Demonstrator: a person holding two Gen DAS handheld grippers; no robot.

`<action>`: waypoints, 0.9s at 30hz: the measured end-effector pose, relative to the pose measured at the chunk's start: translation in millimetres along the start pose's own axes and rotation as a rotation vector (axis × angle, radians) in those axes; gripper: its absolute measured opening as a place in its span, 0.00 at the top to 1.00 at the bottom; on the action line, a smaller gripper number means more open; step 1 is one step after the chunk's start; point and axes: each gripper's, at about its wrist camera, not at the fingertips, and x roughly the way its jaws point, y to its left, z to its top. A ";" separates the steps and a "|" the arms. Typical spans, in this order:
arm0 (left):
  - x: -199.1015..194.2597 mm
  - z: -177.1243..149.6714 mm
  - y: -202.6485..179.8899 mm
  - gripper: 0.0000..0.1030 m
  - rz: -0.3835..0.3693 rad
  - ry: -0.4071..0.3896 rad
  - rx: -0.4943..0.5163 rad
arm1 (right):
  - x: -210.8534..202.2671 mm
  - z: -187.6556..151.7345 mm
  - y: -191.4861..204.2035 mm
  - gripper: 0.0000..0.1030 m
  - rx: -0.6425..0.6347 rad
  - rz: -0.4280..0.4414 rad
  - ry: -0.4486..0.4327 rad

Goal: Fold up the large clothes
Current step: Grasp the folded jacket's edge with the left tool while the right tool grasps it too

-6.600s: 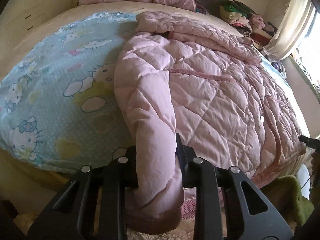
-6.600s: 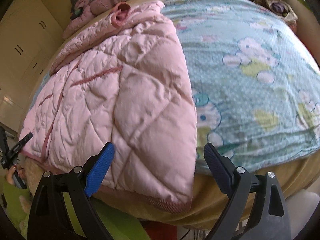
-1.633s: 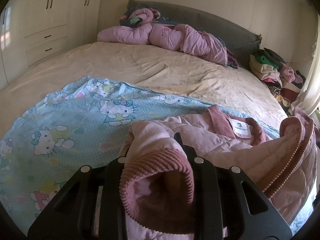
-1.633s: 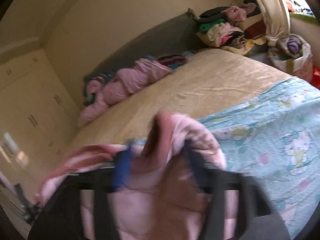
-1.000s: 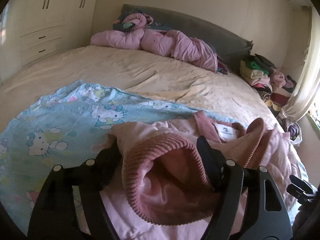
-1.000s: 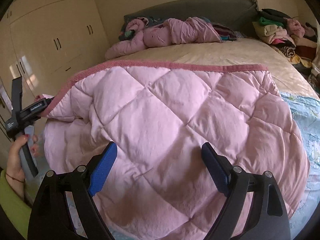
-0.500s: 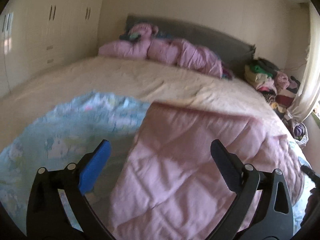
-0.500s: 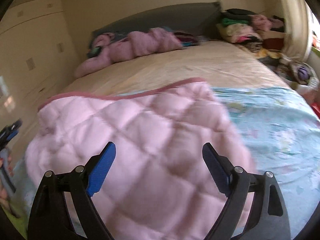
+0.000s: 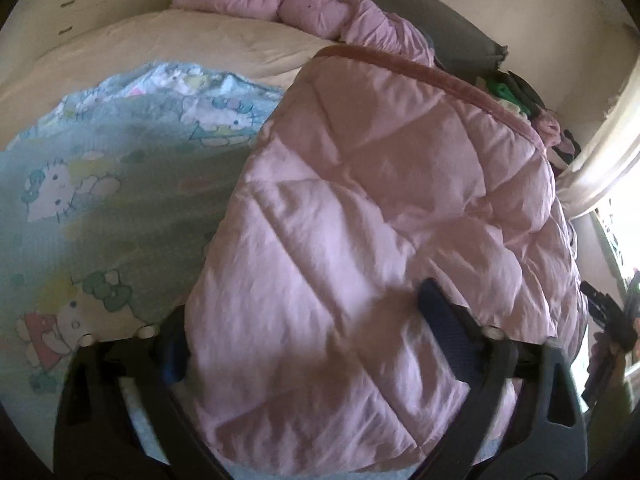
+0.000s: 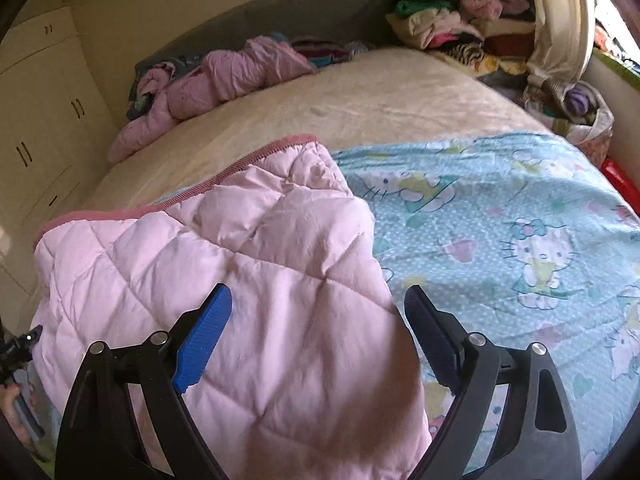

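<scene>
Released and folded over since a second ago, pink quilted padded jacket (image 9: 372,216) lies between both claws: left gripper (image 9: 304,344) closing around it, right gripper (image 10: 316,332) closing, neither pinching.

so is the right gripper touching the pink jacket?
Cannot tell. In the right wrist view the closing right gripper straddles the pink jacket; neither contact nor gap shows.

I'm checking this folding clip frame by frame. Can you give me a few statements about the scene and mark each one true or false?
1. The pink quilted jacket lies on a cartoon-print blue sheet. True.
2. The right gripper is clamped on a sleeve cuff. False: its pads stand apart over the jacket.
3. A pile of folded clothes sits near the headboard. True.
4. The jacket's ribbed hem is green. False: it is dusty pink.
</scene>
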 end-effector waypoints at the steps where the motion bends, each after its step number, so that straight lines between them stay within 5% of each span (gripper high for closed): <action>1: -1.4 0.6 -0.4 0.49 0.009 -0.007 0.007 | 4.2 1.0 -0.1 0.27 -0.005 0.009 0.009; 2: -2.6 0.4 -0.6 0.60 0.010 -0.006 0.015 | 5.9 1.1 0.8 0.36 -0.012 0.005 0.011; 4: -3.9 1.1 -7.2 0.68 0.029 -0.010 0.061 | 8.4 0.3 4.7 0.72 -0.053 -0.010 0.005; 7: -7.5 5.2 -22.0 0.76 0.071 -0.045 0.110 | -0.1 -3.1 9.7 0.85 -0.085 -0.011 -0.050; 15: -6.4 50.2 -39.4 0.80 0.084 -0.186 0.123 | -30.3 24.5 4.9 0.89 -0.028 -0.045 -0.228; 27: 59.6 60.7 -33.5 0.79 0.131 -0.134 0.094 | 54.0 24.8 -12.2 0.89 0.012 -0.174 -0.101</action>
